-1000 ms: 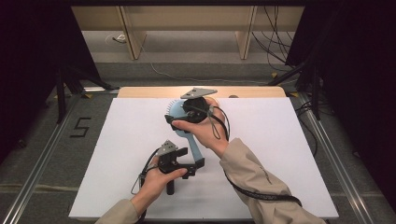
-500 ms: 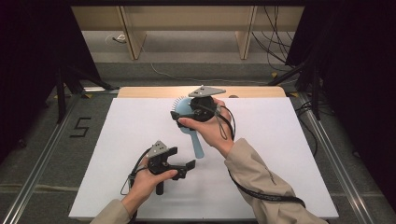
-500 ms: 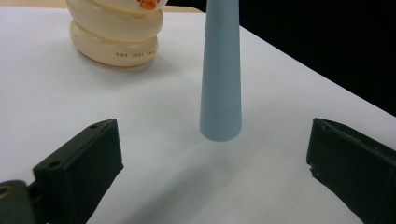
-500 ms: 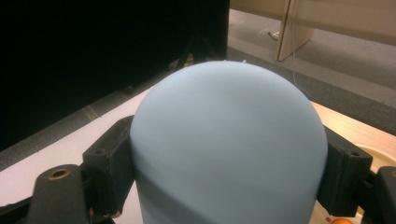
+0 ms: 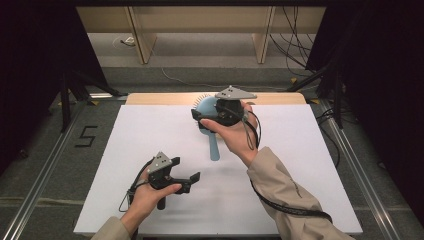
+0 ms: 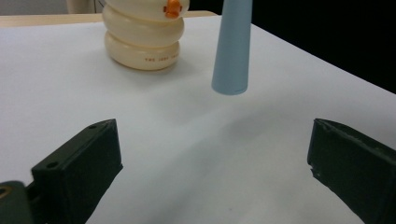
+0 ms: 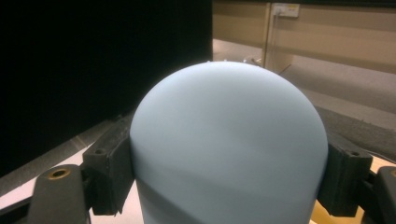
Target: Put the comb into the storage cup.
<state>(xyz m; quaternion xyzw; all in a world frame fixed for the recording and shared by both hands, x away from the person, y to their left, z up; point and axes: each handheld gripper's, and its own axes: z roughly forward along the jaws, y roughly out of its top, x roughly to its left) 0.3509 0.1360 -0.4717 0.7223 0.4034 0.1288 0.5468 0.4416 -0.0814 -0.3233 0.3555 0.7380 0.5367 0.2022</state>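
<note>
Brush: a pale blue plastic hairbrush (image 5: 210, 117) with a round head and a tapering handle, held at the far middle of the table, its handle pointing toward the near edge. Short bristles show along the far rim of the head in the high view.
Brush head: in the right gripper view (image 7: 229, 144) its smooth domed back sits between the two black jaws, which press on it from either side.
Brush handle: in the left gripper view the tapered blue end (image 6: 232, 51) appears clear of the sheet, with a faint shadow beneath it.
Right gripper: the black two-jaw tool with a grey three-cornered plate on top (image 5: 207, 116) is clamped on the brush head, held in the person's right hand (image 5: 235, 135) at the far middle of the table.
Left gripper: the matching black tool (image 5: 192, 181) lies low over the near left part of the table in the person's left hand (image 5: 150, 195); its jaws stand wide apart with nothing between them, and the same gap shows in its own view (image 6: 212, 172).
Table cover: a white sheet (image 5: 300, 165) over the wooden table top, whose bare edge shows along the far side.
Toy: a cream, ringed, rounded object with an orange piece on it (image 6: 142, 35) stands on the sheet beside the handle in the left gripper view; its upper part is cut off.
Sleeve: a beige sleeve (image 5: 285, 195) covers the right forearm, with a black cable trailing across it.
</note>
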